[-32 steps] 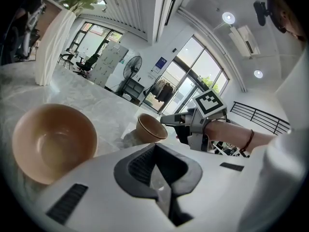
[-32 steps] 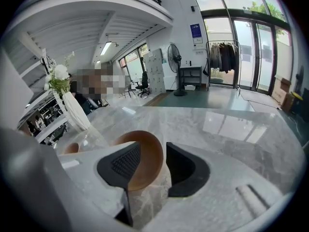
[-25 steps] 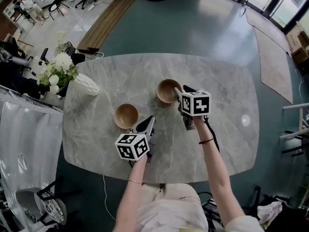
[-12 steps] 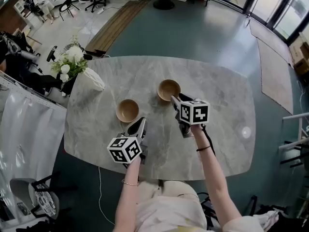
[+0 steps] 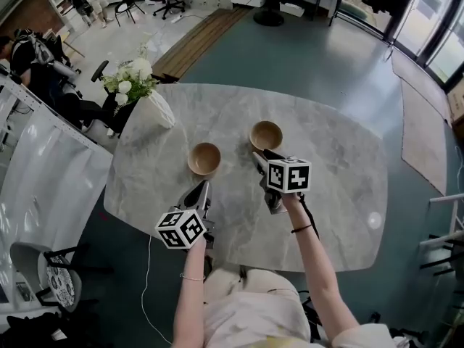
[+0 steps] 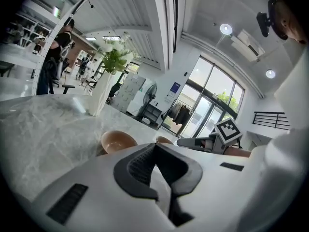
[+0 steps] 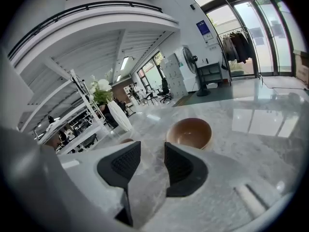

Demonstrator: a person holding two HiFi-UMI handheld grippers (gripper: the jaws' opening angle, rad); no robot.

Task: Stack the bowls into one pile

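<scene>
Two tan bowls stand apart on the grey marble table (image 5: 341, 194): the left bowl (image 5: 204, 159) and the right bowl (image 5: 266, 135). My left gripper (image 5: 199, 192) hovers just short of the left bowl, jaws shut and empty. In the left gripper view the left bowl (image 6: 117, 141) lies ahead and the right bowl (image 6: 164, 140) behind it. My right gripper (image 5: 258, 158) sits just short of the right bowl, apart from it. The right gripper view shows that gripper (image 7: 152, 161) with a narrow gap, nothing between the jaws, and the right bowl (image 7: 189, 132) ahead.
A white vase with flowers (image 5: 156, 107) stands at the table's far left corner and shows as a vase (image 7: 120, 116) in the right gripper view. Office chairs and people are on the floor beyond, to the left.
Both grippers have drawn back toward the person. My right gripper, at the right bowl's rim a second ago, now stands clear of it. The bowls have not moved.
</scene>
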